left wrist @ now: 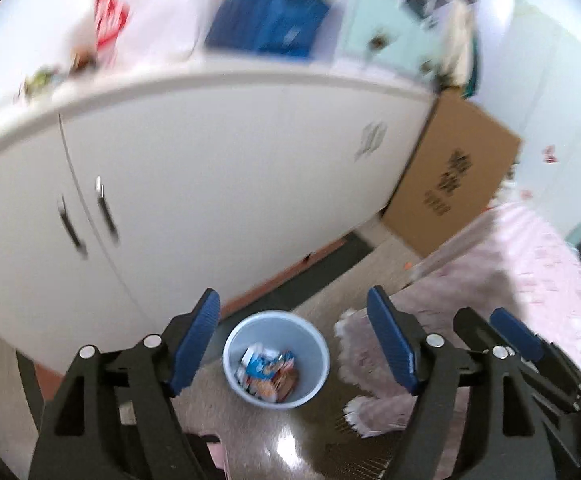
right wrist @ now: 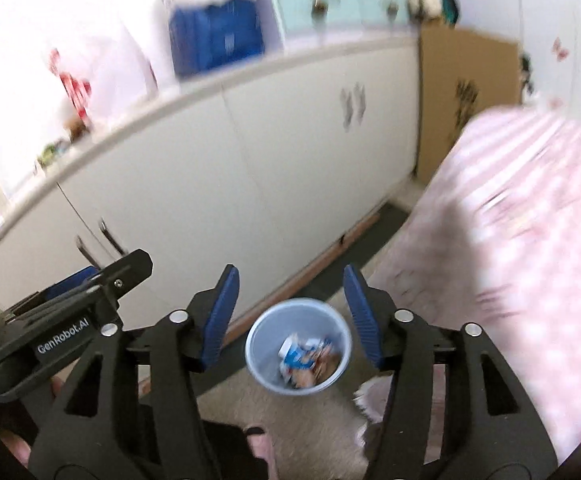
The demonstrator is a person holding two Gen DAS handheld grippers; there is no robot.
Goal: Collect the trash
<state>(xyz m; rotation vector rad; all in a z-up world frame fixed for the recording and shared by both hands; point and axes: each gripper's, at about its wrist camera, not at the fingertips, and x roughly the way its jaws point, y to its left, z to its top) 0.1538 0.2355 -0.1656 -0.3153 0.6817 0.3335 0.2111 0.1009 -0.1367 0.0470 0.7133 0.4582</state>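
Bedroom floor, pale carpet, long white cabinet (left wrist: 218, 168) along the wall, cardboard box (left wrist: 454, 176) at its far end, pink bedspread (right wrist: 522, 240) on the right. Both views blurred.

Light blue bin (left wrist: 276, 360) stands upright on the floor, just in front of the cabinet base and near the fringed edge of the bedspread. It already holds trash (left wrist: 268, 372): crumpled wrappers, blue-white and orange-brown, lying at the bottom. Bin looks less than half full.

Left hand-held gripper (left wrist: 294, 344): jaws wide apart, nothing between them, bin seen through the gap well below. Right hand-held gripper (right wrist: 292, 316): jaws also apart, narrower gap, nothing held. Both are up above the bin, pointing down at it, not touching it.

Status, my read: a drop-off looks done, since the wrappers are in the bin and both grippers are free. No loose trash visible on the carpet around the bin in either view. Small coloured items (left wrist: 44, 78) sit on the cabinet top at left, too blurred to say if they're trash. If more is left, that's the likely place; otherwise the task looks close to finished.
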